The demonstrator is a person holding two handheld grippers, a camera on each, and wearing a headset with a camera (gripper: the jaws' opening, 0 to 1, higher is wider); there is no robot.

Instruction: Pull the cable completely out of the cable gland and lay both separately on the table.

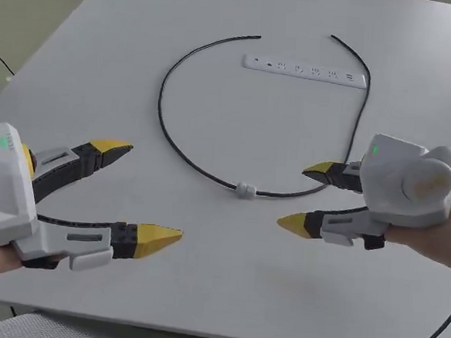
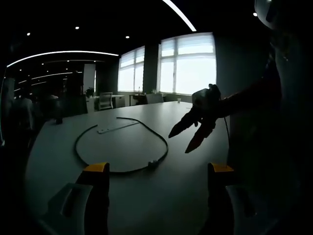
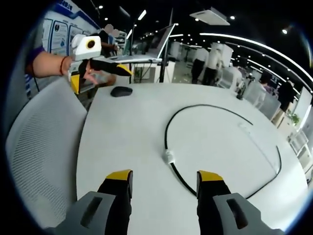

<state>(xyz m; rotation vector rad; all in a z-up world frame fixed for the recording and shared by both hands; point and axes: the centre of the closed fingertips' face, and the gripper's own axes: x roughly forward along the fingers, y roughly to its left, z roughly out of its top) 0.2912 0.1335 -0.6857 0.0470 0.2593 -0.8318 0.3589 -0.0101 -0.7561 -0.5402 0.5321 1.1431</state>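
The left claw [image 1: 156, 190] and right claw [image 1: 292, 196] both hang released, jaws spread, over the worktop's [image 1: 224, 293] near edge. The black cable [image 1: 160, 102] loops across the middle, threaded through the white gland [image 1: 245, 190] on the loop's near side, with a power strip [image 1: 306, 70] toward the far edge. The right gripper view adds a dark mouse [image 3: 121, 91] by a worktop edge and a mesh chair [image 3: 44, 152].

Open-plan office: large windows [image 2: 188, 63], ceiling light strips [image 2: 58, 53], mesh chair [image 3: 39, 152], white table [image 1: 225, 285].
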